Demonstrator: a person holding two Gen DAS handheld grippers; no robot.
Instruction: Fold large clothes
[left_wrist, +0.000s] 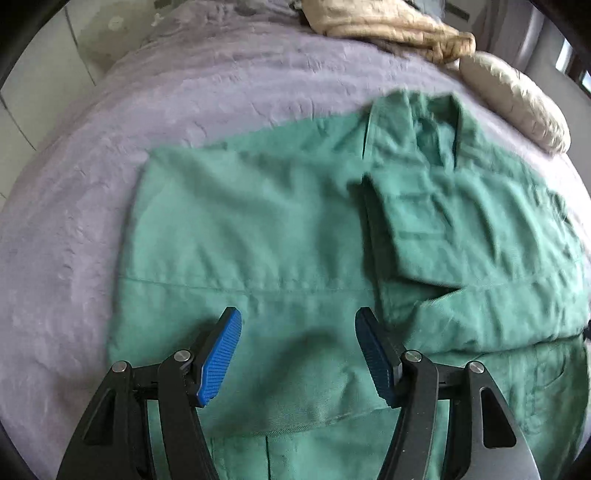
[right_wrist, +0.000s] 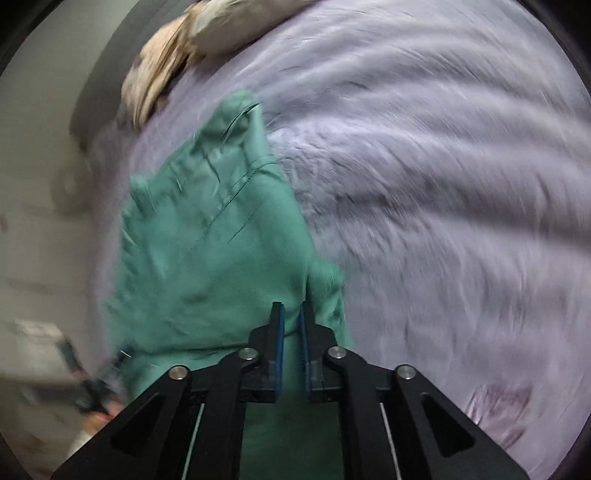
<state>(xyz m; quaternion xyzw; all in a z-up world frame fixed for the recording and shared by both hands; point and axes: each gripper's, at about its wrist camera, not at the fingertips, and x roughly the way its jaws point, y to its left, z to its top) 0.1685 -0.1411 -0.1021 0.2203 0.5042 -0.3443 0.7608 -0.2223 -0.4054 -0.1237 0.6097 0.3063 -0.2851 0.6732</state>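
Note:
A large green shirt (left_wrist: 258, 229) lies spread on a lavender bedspread (left_wrist: 147, 110), its collar at the far right and one sleeve folded across the body. My left gripper (left_wrist: 297, 325) is open and empty just above the shirt's near part. My right gripper (right_wrist: 291, 314) is shut on a fold of the green shirt (right_wrist: 207, 258) and holds that edge lifted off the bedspread (right_wrist: 443, 184). The right wrist view is blurred by motion.
A beige crumpled blanket (left_wrist: 388, 26) and a beige pillow (left_wrist: 517, 107) lie at the far edge of the bed. The beige blanket also shows in the right wrist view (right_wrist: 166, 66). A pale wall and floor lie past the bed's left side.

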